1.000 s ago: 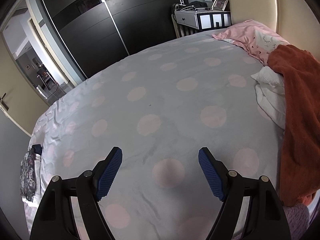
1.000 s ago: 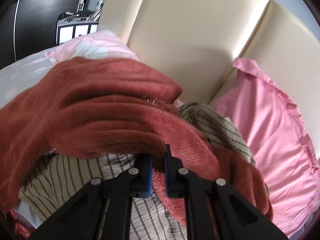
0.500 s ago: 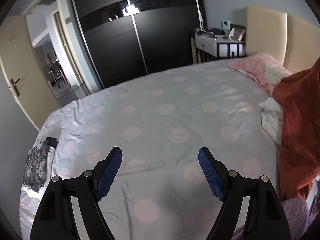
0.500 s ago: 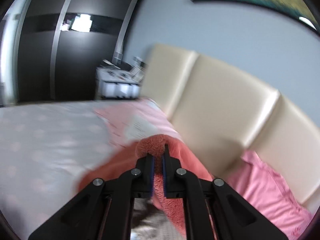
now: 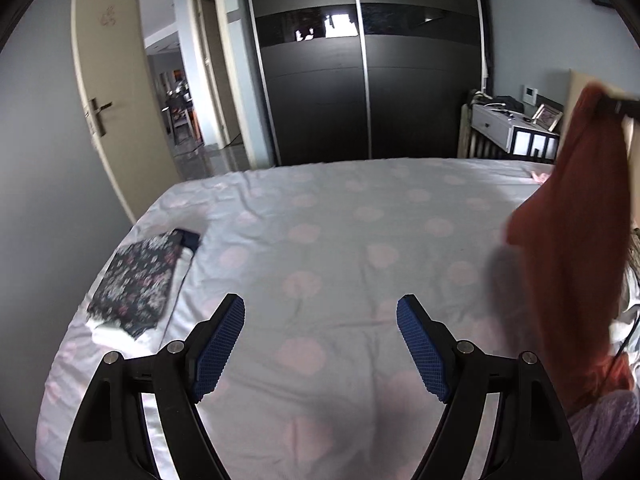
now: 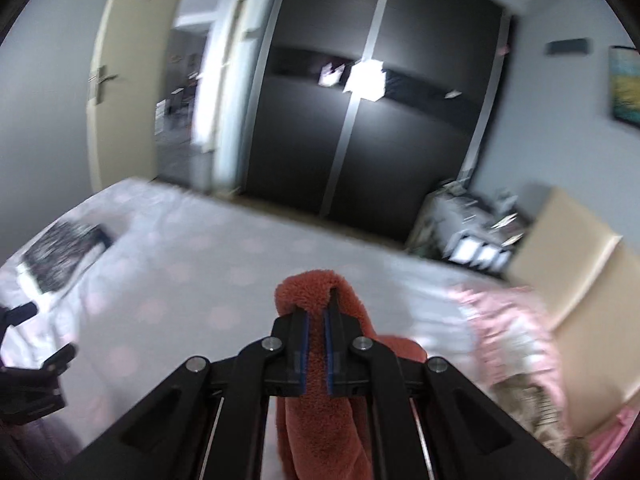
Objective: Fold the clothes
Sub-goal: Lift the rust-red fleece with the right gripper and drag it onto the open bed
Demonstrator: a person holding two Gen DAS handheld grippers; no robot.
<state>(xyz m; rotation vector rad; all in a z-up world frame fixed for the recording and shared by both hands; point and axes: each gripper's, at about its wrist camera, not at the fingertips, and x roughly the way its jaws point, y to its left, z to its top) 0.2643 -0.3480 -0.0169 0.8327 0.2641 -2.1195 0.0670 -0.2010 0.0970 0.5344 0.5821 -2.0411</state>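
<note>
Your right gripper (image 6: 316, 320) is clamped tight on a fold of the rust-red fleece garment (image 6: 320, 432), the fuzzy fabric bulging over the fingertips at the centre of the right wrist view and hanging down out of the bottom of the frame. In the left wrist view you see that same garment (image 5: 572, 248) at the right edge, dangling from the dark tip of the right gripper (image 5: 616, 105) in the upper right and draping down toward the bed (image 5: 340, 240).

Your left gripper (image 5: 320, 340) sits at the bottom centre of its frame with its blue pads (image 5: 218, 354) spread wide apart and nothing between them, above the pale sheet with pink dots. A folded dark floral garment (image 5: 136, 284) lies on the bed at the left of that frame.

At the lower right of the right wrist view, blurred, lie a pink pillow (image 6: 508, 320) and some striped fabric (image 6: 532, 404) beside the cream headboard (image 6: 568, 248). The dark wardrobe (image 5: 360, 80) fills the top centre, with an open door (image 5: 108, 92) to the upper left.
</note>
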